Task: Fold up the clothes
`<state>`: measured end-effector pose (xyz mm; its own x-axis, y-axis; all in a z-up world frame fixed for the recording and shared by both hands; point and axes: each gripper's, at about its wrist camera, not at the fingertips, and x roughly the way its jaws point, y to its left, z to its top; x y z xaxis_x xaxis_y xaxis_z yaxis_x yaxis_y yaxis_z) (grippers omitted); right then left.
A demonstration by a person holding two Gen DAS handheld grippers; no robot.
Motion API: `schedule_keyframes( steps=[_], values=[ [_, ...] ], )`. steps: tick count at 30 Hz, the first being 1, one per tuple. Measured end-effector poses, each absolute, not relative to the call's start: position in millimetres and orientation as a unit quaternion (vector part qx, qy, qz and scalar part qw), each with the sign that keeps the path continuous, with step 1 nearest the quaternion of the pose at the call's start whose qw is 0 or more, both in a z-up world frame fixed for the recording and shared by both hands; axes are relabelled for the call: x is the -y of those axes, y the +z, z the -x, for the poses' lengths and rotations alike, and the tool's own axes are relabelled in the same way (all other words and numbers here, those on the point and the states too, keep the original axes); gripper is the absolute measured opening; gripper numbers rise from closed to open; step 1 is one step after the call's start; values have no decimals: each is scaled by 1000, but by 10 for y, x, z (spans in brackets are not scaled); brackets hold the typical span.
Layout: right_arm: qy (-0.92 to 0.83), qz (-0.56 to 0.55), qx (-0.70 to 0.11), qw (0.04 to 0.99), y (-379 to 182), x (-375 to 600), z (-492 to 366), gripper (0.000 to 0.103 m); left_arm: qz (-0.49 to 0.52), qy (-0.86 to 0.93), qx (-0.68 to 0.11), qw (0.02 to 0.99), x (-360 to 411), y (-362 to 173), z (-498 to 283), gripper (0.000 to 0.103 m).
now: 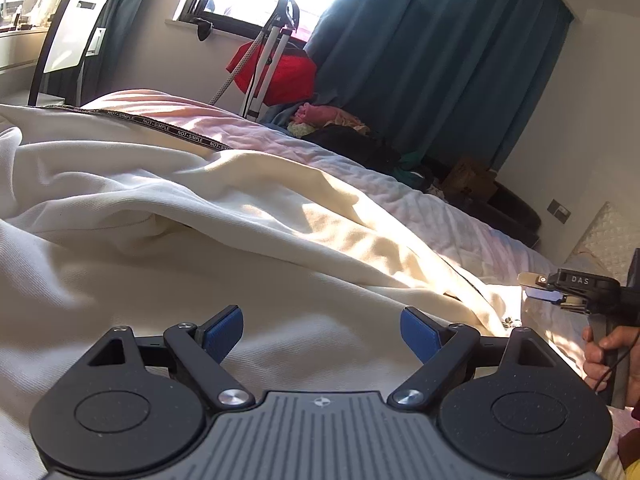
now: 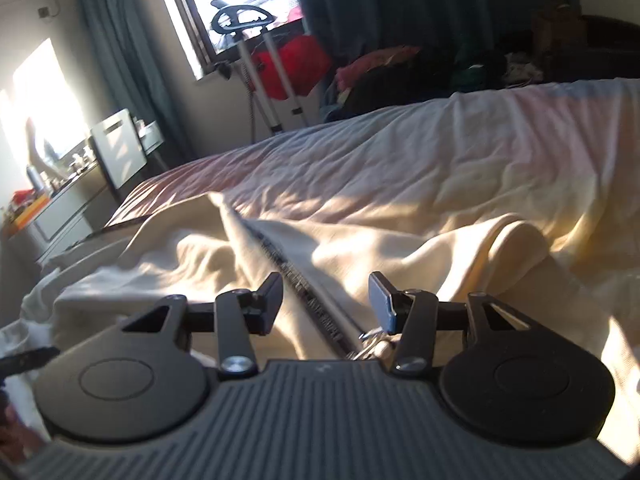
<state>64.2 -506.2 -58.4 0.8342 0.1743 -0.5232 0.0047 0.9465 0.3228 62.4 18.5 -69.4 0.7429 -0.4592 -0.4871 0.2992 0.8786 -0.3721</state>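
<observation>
- So, left gripper [image 1: 322, 334] has its jaws spread wide, nothing in them, hovering just over the cream garment [image 1: 168, 216].
- Right gripper [image 2: 325, 300] is partway open and empty too, straddling the printed zipper tape [image 2: 304, 292], metal pull [image 2: 374, 344] just beside its right finger.
- Garment's rumpled across the bed [image 2: 440, 152], no neat fold showing.
- I'd say folding's barely begun; smoothing and all folds are left.

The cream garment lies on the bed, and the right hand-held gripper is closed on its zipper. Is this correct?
Not quite. In the right wrist view the right hand-held gripper is open, pads on either side of the zipper without pressing it. The cream garment does lie on the bed.
</observation>
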Motion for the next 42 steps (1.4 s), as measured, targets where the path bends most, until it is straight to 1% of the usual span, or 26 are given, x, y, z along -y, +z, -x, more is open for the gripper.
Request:
schedule_keyframes(
  steps=[2,5,7,12,13,14,15,16,19,22,25,30,32,37,40,41,42],
  values=[
    [43,-142,-308,940,-601,5078,-789,52,134,-206,-292,924,-179,-689,-622,88],
    [52,-48,-345,936,-744,4855,-959,52,131,-209,-291,924,-169,-698,-635,88],
    [67,15,-362,929,-891,4684,-1018,50,113,-208,-278,931,-138,-717,-619,88],
    [74,34,-400,913,-1095,4558,-1031,47,36,-201,-257,944,17,-770,-579,87],
    [65,43,-399,914,-1067,4535,-1026,36,25,-202,-255,945,42,-780,-570,87],
    [55,52,-399,914,-1038,4511,-1021,28,23,-205,-256,944,51,-789,-563,87],
    [47,57,-394,916,-985,4500,-1014,24,21,-208,-256,944,59,-797,-555,87],
    [39,59,-386,920,-909,4499,-1004,16,22,-209,-256,944,58,-799,-539,87],
    [12,75,-338,938,-599,4525,-990,13,24,-215,-248,944,26,-778,-448,87],
    [-37,88,-283,954,-291,4645,-1142,12,32,-220,-242,945,-13,-753,-387,87],
    [-102,101,-243,959,-56,4848,-1530,12,27,-205,-226,952,-2,-724,-375,87],
    [-167,144,-225,949,110,4973,-2382,12,4,-185,-182,966,118,-691,-420,87],
    [-177,163,-235,942,49,4956,-2789,12,-12,-181,-171,969,179,-730,-478,87],
    [-204,191,-280,919,-475,4841,-3564,12,-4,-179,-198,964,253,-881,-747,87],
    [-220,181,-308,908,-807,4836,-3803,13,0,-177,-208,962,266,-947,-874,87],
    [-223,171,-311,908,-875,4846,-3834,16,5,-176,-212,961,255,-958,-900,87],
    [-224,156,-307,912,-911,4863,-3828,17,10,-175,-217,960,243,-969,-927,87]
  ],
)
